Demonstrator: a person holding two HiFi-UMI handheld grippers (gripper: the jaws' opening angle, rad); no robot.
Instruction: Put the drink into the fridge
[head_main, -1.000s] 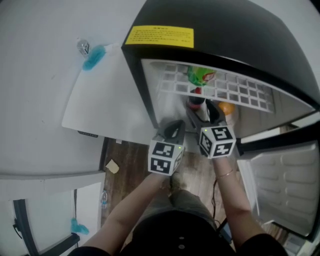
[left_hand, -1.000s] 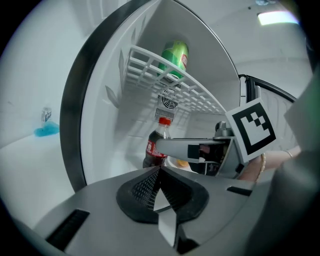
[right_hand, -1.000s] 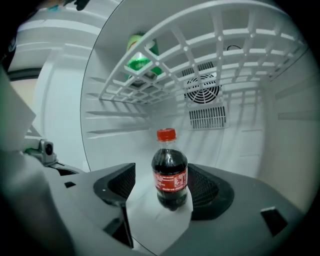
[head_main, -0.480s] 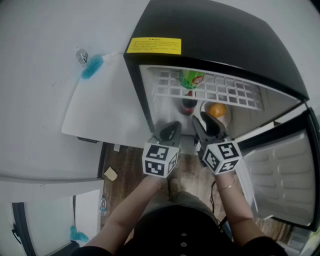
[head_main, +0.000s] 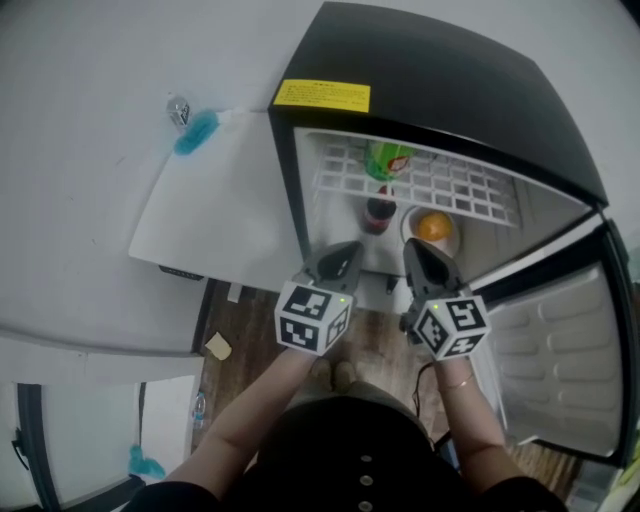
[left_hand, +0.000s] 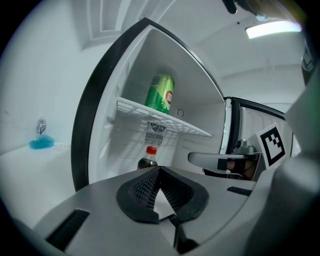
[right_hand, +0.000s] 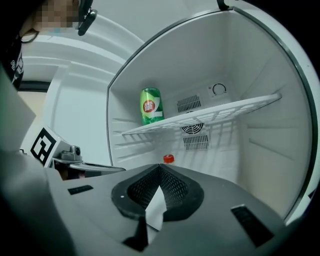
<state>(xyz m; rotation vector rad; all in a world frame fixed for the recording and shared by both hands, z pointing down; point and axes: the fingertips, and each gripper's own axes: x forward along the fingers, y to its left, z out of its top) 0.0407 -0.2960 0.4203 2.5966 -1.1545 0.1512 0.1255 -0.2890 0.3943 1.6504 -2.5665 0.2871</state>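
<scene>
Left gripper (left_hand: 159, 172) jaws together, empty. Right gripper (right_hand: 160, 170) jaws have just closed together, nothing between them. The drink, a cola bottle (head_main: 378, 212), stands ahead of both jaws on the fridge (head_main: 450, 90) floor, under the can (head_main: 385, 158). Placing looks done. Next is probably shutting the door (head_main: 565, 360), right of the right jaws.

Yellow sticker (head_main: 322, 96) on the black top of the fridge (head_main: 450, 90): lines of dark print, too small to read. Green can (left_hand: 161, 95) on the wire shelf (left_hand: 150, 114) carries a red-and-white emblem, possibly a brand mark, not legible. Left cube (head_main: 312, 318) and right cube (head_main: 452, 325) show black-and-white square code markers only, no characters.
</scene>
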